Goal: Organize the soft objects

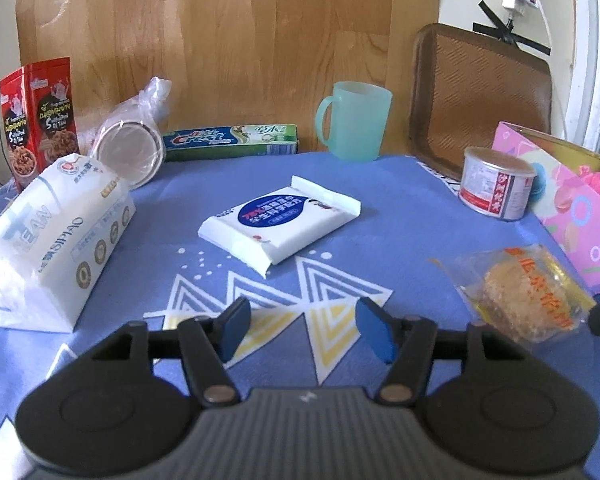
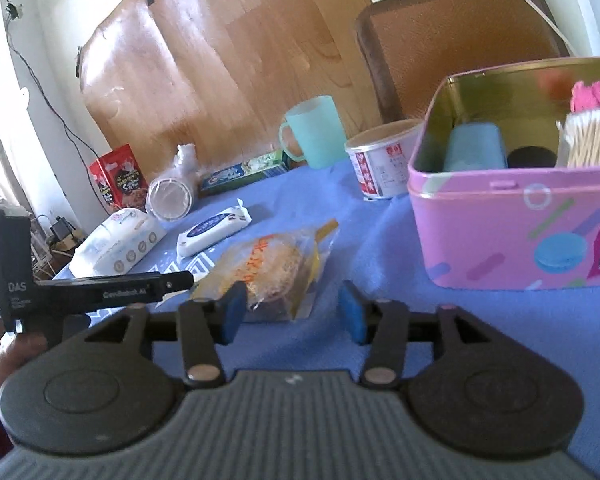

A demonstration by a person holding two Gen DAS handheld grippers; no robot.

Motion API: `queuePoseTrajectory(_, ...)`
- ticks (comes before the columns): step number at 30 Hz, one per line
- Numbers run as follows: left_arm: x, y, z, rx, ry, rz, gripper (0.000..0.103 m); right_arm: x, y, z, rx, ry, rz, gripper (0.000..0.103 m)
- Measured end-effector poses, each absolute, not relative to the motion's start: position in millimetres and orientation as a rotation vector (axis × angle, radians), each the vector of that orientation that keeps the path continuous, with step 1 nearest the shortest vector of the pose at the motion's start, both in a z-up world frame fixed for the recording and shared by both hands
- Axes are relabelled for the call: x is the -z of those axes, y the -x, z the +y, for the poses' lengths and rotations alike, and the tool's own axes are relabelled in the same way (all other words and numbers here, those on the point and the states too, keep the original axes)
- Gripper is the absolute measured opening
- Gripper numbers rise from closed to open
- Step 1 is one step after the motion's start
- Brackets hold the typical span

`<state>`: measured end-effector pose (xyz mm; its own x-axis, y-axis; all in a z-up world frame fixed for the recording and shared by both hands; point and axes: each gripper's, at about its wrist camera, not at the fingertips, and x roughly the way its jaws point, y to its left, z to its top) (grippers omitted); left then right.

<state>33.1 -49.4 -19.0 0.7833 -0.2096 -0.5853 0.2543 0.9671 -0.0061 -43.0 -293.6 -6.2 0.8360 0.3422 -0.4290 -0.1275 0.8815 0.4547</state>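
With both jaws spread and empty, the right gripper (image 2: 292, 312) is nearer the snack bag (image 2: 274, 268). Bag sits at 12 o'clock, long axis toward 1.

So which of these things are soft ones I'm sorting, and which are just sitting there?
Soft, likely for sorting:
tissue pack
wipes packet
bagged pastry
pink tin

Just sitting:
mug
toothpaste box
can
snack box

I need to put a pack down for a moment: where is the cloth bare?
Bare cloth lies between the wipes pack, the cup and the can, and in front of the pink tin. The back left is crowded around the tissue pack.
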Motion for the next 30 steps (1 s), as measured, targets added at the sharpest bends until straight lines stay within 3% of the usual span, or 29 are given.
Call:
queuePoseTrajectory(10,19.5,-35.5,-48.5,0.235,-0.083,0.63,0.071,3.7,48.2,-287.5,-0.27,-0.372,0.489,0.061)
queuePoseTrajectory(30,19.1,-35.3,-48.0,0.234,-0.084,0.631,0.073,3.2,49.7,-281.5,-0.211,-0.349,0.488,0.061)
